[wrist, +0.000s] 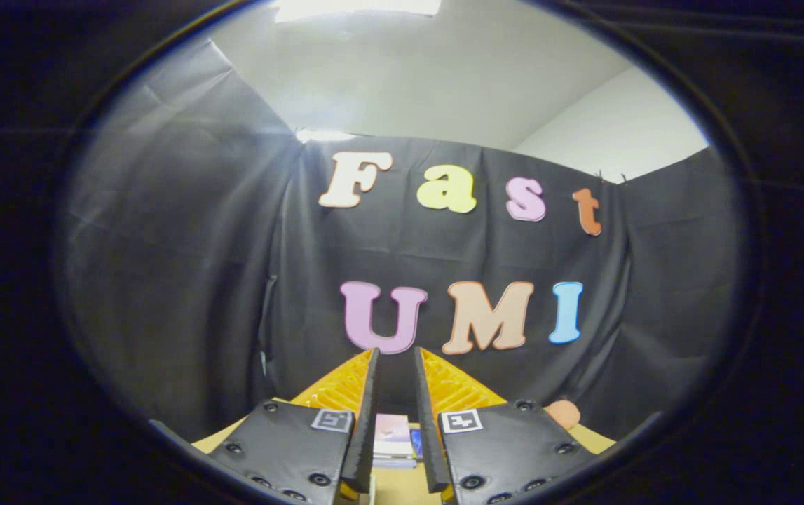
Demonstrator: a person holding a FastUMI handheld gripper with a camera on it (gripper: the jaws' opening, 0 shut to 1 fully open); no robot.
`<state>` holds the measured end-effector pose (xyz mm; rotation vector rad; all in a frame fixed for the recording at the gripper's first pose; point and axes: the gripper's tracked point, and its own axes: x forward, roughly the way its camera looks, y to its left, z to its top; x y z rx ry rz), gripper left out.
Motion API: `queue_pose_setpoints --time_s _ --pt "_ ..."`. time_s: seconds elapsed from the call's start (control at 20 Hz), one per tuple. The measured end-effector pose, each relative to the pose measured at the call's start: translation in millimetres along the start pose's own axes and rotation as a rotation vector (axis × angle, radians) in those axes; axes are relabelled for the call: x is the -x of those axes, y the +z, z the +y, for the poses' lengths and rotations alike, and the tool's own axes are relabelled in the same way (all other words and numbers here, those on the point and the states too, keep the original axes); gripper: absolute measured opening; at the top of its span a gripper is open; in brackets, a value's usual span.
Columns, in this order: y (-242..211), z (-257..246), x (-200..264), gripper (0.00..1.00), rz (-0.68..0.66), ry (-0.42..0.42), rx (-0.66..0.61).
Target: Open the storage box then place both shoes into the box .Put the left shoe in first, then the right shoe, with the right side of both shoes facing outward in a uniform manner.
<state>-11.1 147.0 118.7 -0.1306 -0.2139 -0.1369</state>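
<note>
Below and just ahead of the gripper (396,365), whose fingers stand slightly apart gripping nothing, a pale thing (393,436) lies on the table (402,485); whether it is shoe or box, cannot tell.

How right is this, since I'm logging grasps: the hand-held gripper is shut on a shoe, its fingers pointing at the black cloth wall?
Not quite. The gripper view shows the hand-held gripper holding nothing: its fingers stand slightly apart with an empty gap between them. The rest holds: they point at the black cloth wall.
</note>
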Motion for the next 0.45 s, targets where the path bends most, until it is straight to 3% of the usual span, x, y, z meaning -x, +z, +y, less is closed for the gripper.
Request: queue_pose_setpoints --time_s 0.25,0.45 --pt "18.6 -47.3 -29.5 0.32 -0.015 -0.038 -0.024" --pt "4.3 -68.3 -46.5 0.32 0.001 -0.056 -0.021"
